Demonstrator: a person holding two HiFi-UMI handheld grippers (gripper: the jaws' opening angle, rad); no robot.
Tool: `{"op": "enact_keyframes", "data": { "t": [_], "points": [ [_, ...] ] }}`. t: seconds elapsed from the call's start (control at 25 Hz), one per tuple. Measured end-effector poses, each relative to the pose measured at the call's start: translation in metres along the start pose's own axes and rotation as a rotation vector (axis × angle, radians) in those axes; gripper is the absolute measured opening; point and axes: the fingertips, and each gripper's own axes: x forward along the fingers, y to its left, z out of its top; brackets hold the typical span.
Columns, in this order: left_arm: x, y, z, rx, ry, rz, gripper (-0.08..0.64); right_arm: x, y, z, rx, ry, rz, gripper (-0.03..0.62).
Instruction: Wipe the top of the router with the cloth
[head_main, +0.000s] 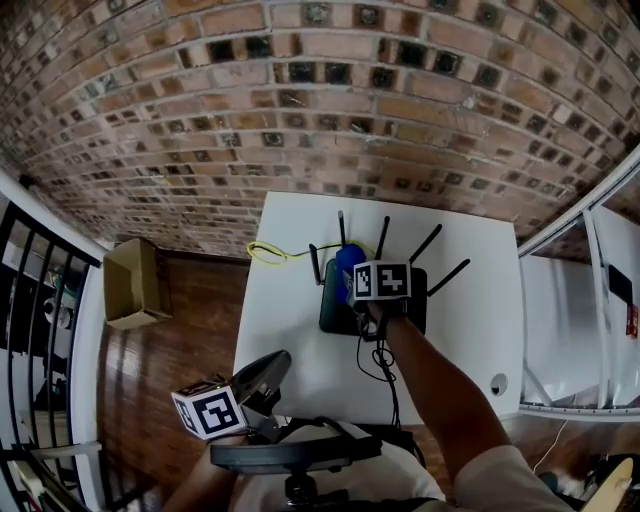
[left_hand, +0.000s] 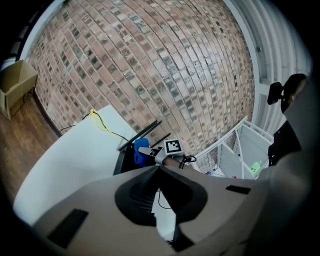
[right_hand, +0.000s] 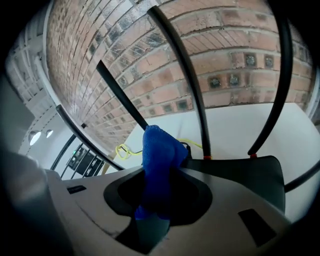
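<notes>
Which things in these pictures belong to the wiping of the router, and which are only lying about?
For the job:
- router
- blue cloth
- right gripper, shut on the cloth above the router

Lying about:
- yellow cable at the white table's edge
- cardboard box on the floor
- left gripper, shut, empty, away from the router

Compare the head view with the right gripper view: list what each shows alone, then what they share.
Head view only: the left gripper, away from the router, and the person's forearm. Right gripper view only: the right gripper up close, its jaws shut on the blue cloth. Both: the router with its antennas, the cloth, the yellow cable, the white table and the brick wall.
</notes>
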Motion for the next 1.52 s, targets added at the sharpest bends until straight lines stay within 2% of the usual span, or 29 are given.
{"op": "enact_keyframes", "data": {
  "t": [0.96, 1.52],
  "points": [
    [0.043, -0.032, -0.027, 0.032, 0.103, -0.086, 0.002, -0.072, -0.114, -0.021, 0.161, -0.061, -0.178, 0.141],
    [0.052, -0.043, -0.036, 0.042, 0.144, -0.118, 0.002, -0.102, -0.151, -0.038, 0.108, -0.027, -0.345, 0.141]
  ]
}}
